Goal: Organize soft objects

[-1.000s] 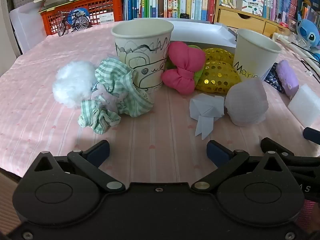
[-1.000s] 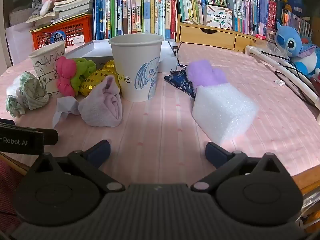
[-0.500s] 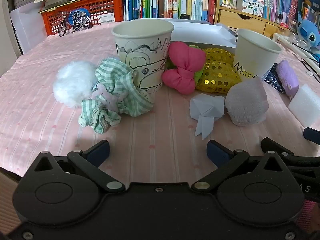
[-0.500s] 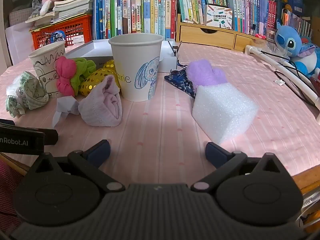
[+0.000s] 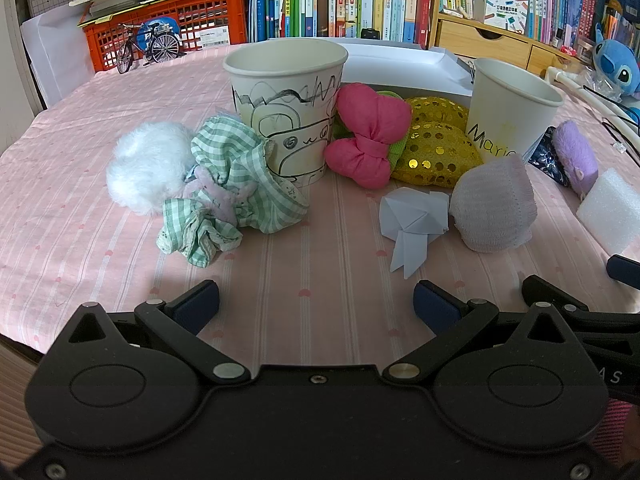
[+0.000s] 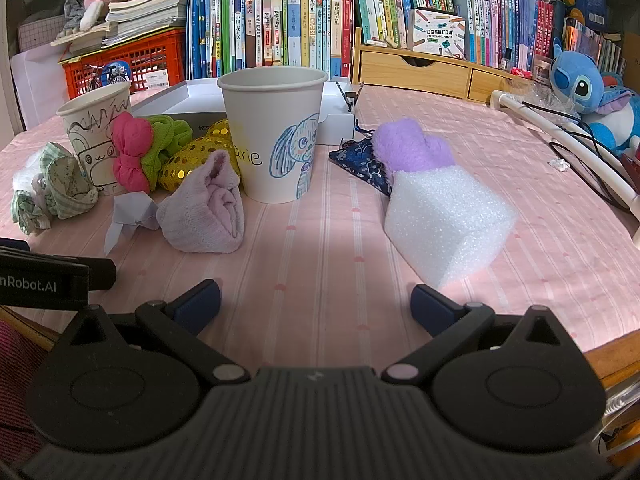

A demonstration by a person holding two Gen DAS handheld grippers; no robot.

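Hovering low over the near edge of the pink striped tablecloth [image 5: 320,288], my left gripper [image 5: 316,306] has its fingers spread wide with nothing between them, and my right gripper [image 6: 315,300] is just as wide apart and empty.

From my left view, a paper cup with black doodles [image 5: 285,104] stands straight ahead. A green gingham cloth [image 5: 236,188] is crumpled against its left foot, with a white fluffy pompom [image 5: 148,168] touching the cloth's far left side. To the cup's right a pink fabric bow [image 5: 368,136] leans against it, and a gold sequin pouch [image 5: 436,148] lies just behind and beside the bow. A white folded paper shape [image 5: 412,216] sits nearest my right finger, touching a pale knitted sock bundle [image 5: 494,208].

From my right view, a second paper cup with a blue rabbit drawing [image 6: 276,136] stands upright ahead and slightly left, the same sock bundle touching its left foot. A white foam block [image 6: 444,216] lies closest to my right finger, its far end against a purple plush piece [image 6: 412,148], which rests beside a dark blue patterned pouch [image 6: 360,160]. A flat white box [image 6: 200,100] lies behind both cups. Further back, a row of books [image 6: 280,28] and an orange crate [image 6: 136,60] line the table's far edge, and a blue plush toy [image 6: 592,96] sits at far right.
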